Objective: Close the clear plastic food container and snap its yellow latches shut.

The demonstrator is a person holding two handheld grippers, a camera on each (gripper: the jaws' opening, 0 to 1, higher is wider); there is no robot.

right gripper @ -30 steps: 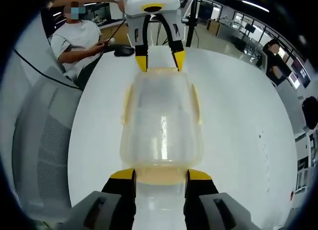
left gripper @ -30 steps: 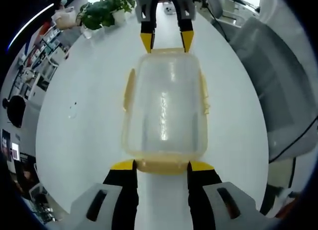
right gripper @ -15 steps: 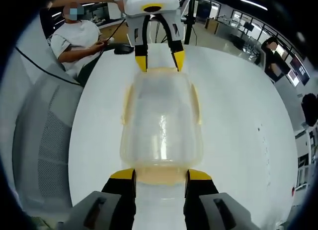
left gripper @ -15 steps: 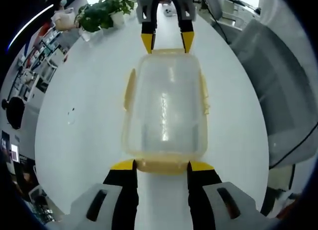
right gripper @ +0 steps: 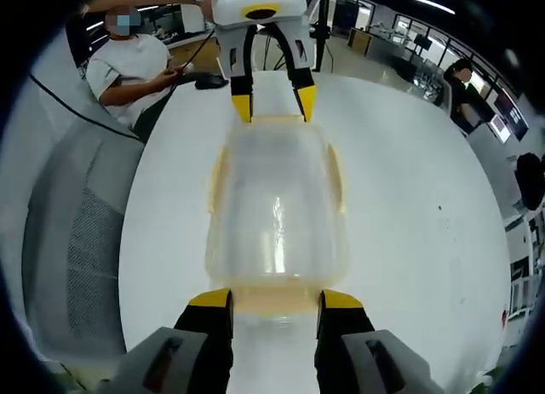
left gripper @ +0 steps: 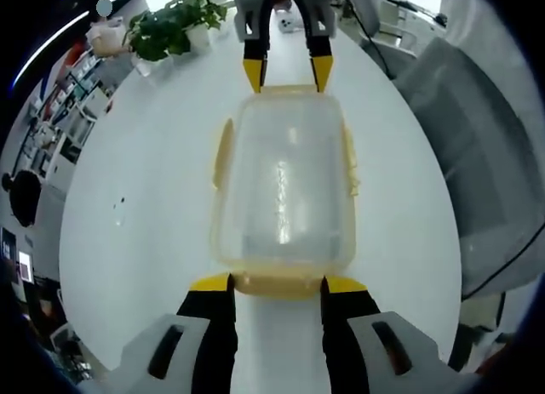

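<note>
The clear plastic food container lies lengthwise on the white table, lid on, between my two grippers, which face each other. Its yellow side latches flare outward. My left gripper is open, its yellow-tipped jaws flanking the near end latch. The right gripper stands at the far end. In the right gripper view, the right gripper is open around its end latch, and the left gripper flanks the opposite end.
A potted plant stands at the table's far left corner. Grey chairs flank the table. A seated person is behind the table, another person farther off. White table surface lies open on both sides of the container.
The background has slid slightly in both views, while the container keeps its place between the two grippers. Jaw openings look the same.
</note>
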